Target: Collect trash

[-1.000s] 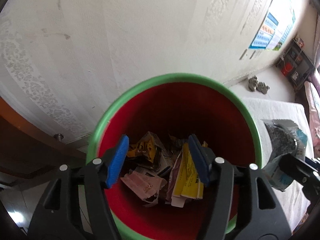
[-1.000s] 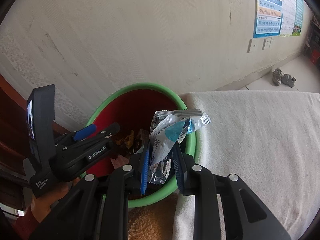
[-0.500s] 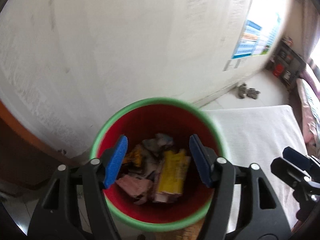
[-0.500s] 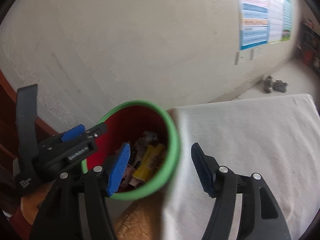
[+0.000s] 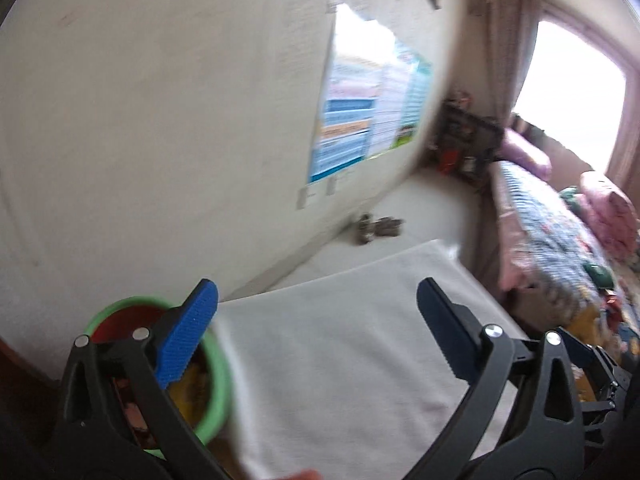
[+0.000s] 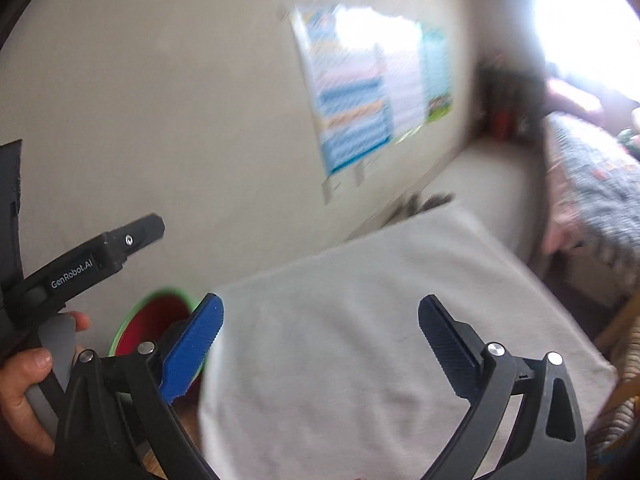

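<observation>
Both my grippers have swung off the bin (image 5: 218, 364), which sat centred under them a second ago and now lies low at the left edge of each view. My right gripper (image 6: 320, 344) held a silver wrapper then; its jaws have just been opening and stand wide with nothing between them, as do those of my left gripper (image 5: 316, 328). Only the left view looks into the bin, where I make out yellow and pink scraps (image 5: 192, 392) against the red inside. Only the right view shows the hand (image 6: 24, 392) on the left tool's handle. A white cloth (image 5: 340, 360) covers the surface beside the bin. Beyond it I see a pale wall with a poster (image 5: 368, 108), shoes (image 5: 376, 228) on the floor, a bed (image 5: 560, 240) and a bright window (image 5: 572, 92), all blurred.
</observation>
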`<action>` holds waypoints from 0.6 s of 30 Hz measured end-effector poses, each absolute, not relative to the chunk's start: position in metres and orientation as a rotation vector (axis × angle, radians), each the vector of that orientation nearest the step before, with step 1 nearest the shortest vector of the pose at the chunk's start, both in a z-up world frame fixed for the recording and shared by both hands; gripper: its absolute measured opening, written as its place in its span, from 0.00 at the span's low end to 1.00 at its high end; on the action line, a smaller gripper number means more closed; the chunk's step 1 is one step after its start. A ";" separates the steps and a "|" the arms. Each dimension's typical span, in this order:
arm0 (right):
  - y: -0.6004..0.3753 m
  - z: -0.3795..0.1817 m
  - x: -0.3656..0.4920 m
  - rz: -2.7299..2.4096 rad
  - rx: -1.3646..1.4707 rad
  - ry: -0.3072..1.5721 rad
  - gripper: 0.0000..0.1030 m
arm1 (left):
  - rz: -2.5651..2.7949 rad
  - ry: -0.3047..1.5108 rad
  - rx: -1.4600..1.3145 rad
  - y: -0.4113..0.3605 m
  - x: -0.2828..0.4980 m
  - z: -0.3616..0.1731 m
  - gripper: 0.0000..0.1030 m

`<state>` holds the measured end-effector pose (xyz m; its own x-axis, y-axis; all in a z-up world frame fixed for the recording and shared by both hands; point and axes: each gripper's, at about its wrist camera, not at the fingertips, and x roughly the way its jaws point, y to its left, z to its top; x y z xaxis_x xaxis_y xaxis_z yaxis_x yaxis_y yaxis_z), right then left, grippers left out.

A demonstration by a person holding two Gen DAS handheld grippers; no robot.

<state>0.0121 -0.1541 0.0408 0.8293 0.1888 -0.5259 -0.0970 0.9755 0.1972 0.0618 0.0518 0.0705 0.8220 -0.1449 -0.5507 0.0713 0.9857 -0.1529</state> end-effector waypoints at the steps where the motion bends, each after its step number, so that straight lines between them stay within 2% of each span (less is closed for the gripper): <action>1: -0.162 0.048 0.005 0.129 0.161 0.533 0.93 | -0.127 0.588 -0.126 0.044 0.060 0.075 0.95; 6: -0.203 0.066 -0.029 0.007 0.176 0.366 0.93 | -0.164 0.535 -0.084 -0.003 0.045 0.098 0.95; 12: -0.227 0.062 -0.044 -0.072 0.159 0.374 0.93 | -0.148 0.488 -0.017 -0.036 0.023 0.108 0.95; 18: -0.243 0.056 -0.055 -0.105 0.231 0.369 0.93 | -0.100 0.497 0.042 -0.037 0.017 0.104 0.95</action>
